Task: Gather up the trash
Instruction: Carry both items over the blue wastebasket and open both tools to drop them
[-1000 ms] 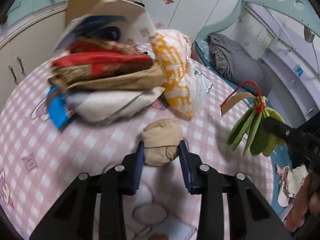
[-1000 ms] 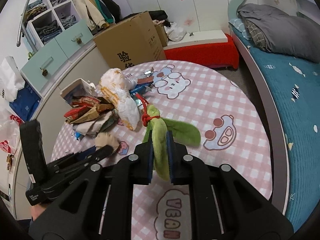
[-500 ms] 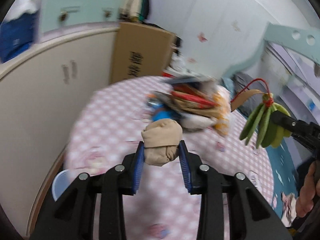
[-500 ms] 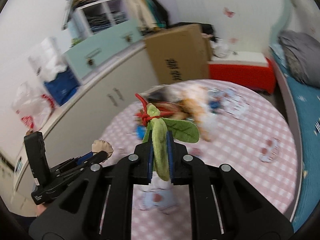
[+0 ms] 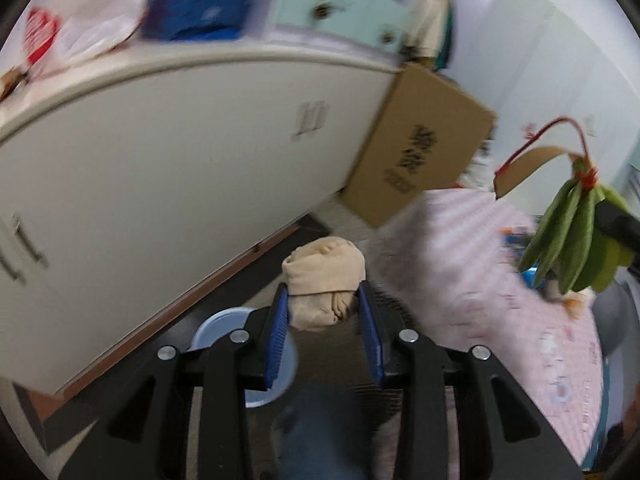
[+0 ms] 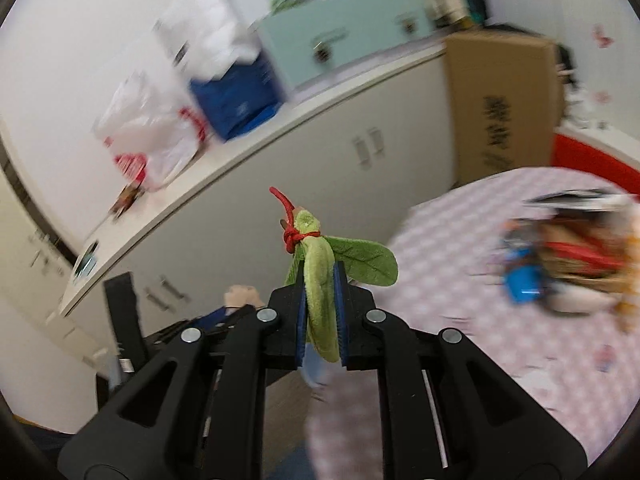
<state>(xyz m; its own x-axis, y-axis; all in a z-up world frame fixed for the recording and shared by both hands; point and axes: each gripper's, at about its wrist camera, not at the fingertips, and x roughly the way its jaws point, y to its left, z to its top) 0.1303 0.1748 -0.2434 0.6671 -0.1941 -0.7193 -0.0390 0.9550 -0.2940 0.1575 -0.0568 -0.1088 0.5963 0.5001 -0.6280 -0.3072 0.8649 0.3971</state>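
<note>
Your left gripper [image 5: 323, 312] is clamped on a beige cloth ball [image 5: 325, 282], held over the floor between the cabinet [image 5: 168, 168] and the pink checked table [image 5: 520, 280]. Your right gripper [image 6: 319, 320] is squeezed tight on a green leaf bundle [image 6: 320, 276], just left of that table.

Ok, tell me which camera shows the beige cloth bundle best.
The left wrist view: the beige cloth bundle sits sharp and central, clamped in the left tongs. The right wrist view shows only a small part of it at the left tongs' tip.
</note>
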